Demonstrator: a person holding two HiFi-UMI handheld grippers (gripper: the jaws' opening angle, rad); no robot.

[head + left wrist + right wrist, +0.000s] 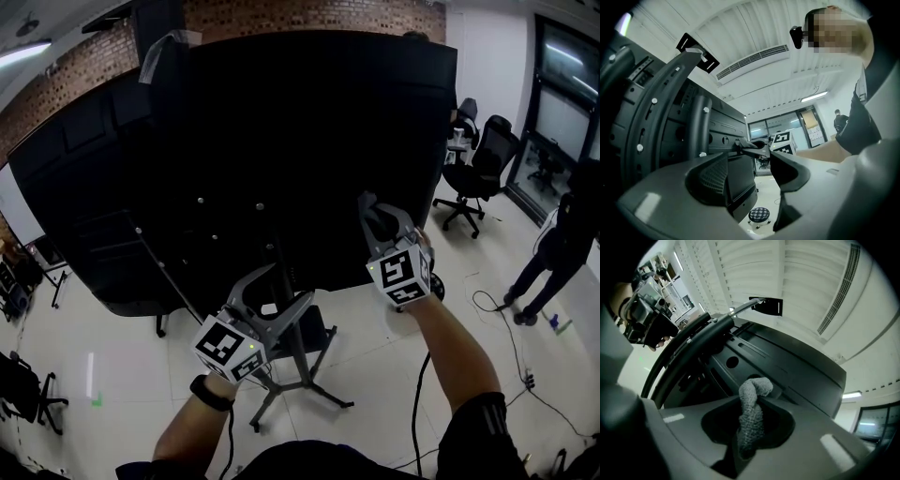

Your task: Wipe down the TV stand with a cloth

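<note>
The big black back panel of the TV [281,141] fills the head view, carried on a black stand [298,373] with splayed legs on the white floor. My right gripper [373,214] is raised against the panel's lower right part and is shut on a grey cloth [752,412]. In the right gripper view the cloth sticks up between the jaws, close to the ribbed panel [787,366]. My left gripper [277,292] hangs lower, just in front of the stand's pole, open with nothing between its jaws. In the left gripper view, the left gripper [750,176] frames the right gripper's marker cube [783,141].
Black office chairs [483,164] stand at the right, and a person [561,246] stands further right by the windows. Cables [502,314] trail over the floor there. A round stool [759,214] sits on the floor. Another dark chair [23,389] is at the lower left.
</note>
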